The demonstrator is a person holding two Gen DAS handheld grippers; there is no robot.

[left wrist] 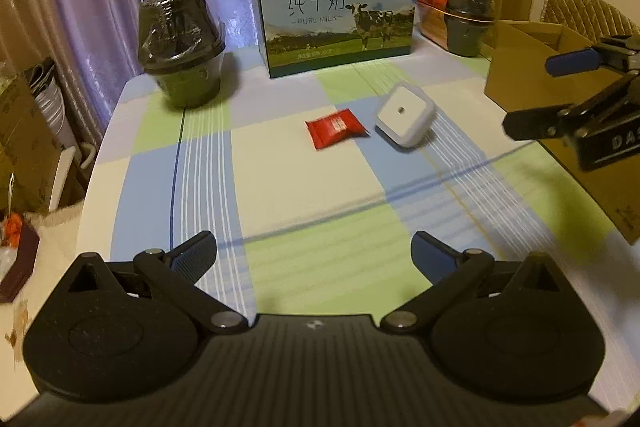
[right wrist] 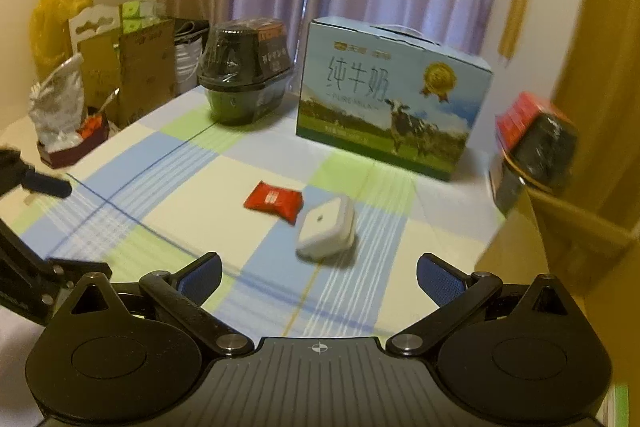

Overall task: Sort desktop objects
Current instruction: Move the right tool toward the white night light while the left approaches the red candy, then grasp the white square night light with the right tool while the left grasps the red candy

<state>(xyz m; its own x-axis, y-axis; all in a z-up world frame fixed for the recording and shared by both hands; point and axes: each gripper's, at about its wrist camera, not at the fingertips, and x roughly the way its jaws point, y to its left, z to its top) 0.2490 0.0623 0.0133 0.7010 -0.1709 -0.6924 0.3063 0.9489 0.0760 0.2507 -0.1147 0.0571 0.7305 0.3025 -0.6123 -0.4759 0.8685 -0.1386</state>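
Note:
A red snack packet (left wrist: 337,127) (right wrist: 275,201) lies flat in the middle of the checked tablecloth. Just to its right sits a white square night light (left wrist: 405,116) (right wrist: 326,230), tilted on its plug. My left gripper (left wrist: 314,251) hovers open over the near part of the table, well short of both. My right gripper (right wrist: 319,277) is open too, its fingers empty, with the night light just beyond its tips. In the left wrist view the right gripper (left wrist: 536,93) enters from the right edge, open, in front of the cardboard box.
A blue milk carton (left wrist: 335,11) (right wrist: 390,95) stands at the back. Dark wrapped bowls sit back left (left wrist: 182,47) (right wrist: 245,71) and back right (left wrist: 468,11) (right wrist: 536,147). An open cardboard box (left wrist: 532,75) (right wrist: 576,223) occupies the right side. Bags and boxes (right wrist: 100,67) crowd beyond the table's left edge.

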